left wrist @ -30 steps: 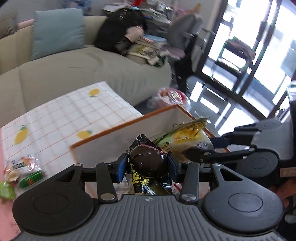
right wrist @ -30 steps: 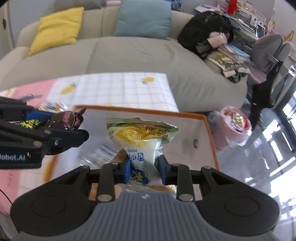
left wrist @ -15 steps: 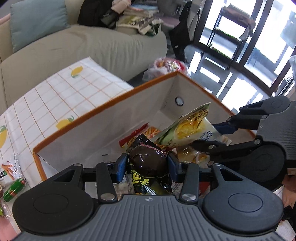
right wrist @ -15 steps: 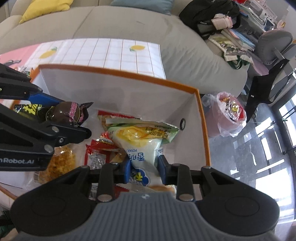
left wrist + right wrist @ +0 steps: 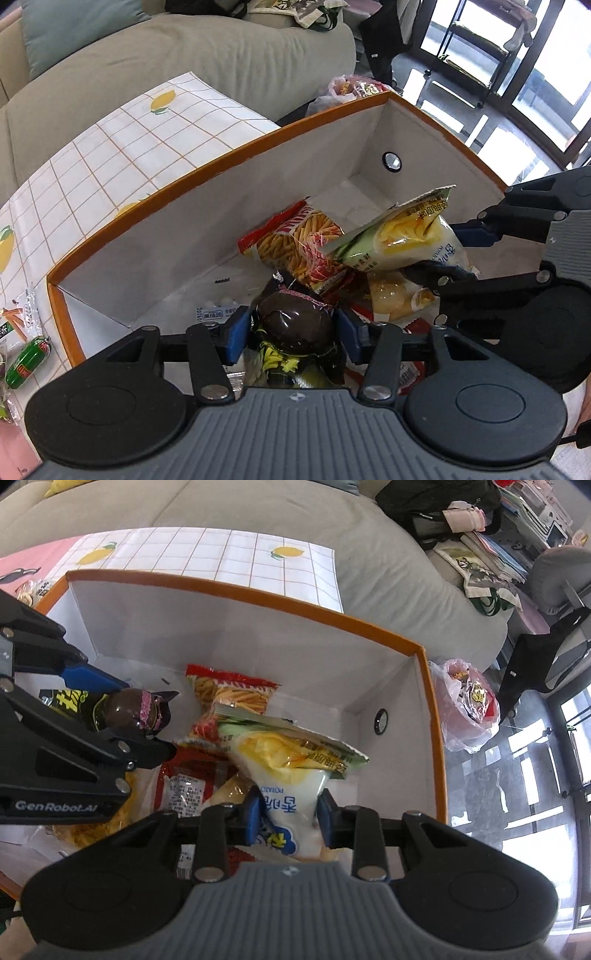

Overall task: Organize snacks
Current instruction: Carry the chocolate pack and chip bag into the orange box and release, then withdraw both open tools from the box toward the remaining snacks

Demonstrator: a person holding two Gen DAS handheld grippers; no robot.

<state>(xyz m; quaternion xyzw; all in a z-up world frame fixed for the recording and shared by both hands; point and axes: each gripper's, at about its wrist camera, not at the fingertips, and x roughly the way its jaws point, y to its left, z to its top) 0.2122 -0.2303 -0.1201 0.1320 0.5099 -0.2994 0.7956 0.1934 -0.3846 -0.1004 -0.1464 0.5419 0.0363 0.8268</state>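
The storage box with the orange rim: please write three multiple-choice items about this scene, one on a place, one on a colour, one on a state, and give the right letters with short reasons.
1. Where is the red bag of stick snacks?
A. on the sofa
B. inside the storage box
C. on the floor

2. What colour is the small sausage-shaped snack on the tablecloth, left of the box?
A. green
B. blue
C. white

3. What is the state of the right gripper?
A. open and empty
B. shut on a dark packet
C. shut on the yellow and white chip bag

Answers:
1. B, the bag lies on other packets between the box walls.
2. A, its wrapper is green with a red label.
3. C, both blue pads press the sides of the chip bag; the dark packet is in the left gripper.
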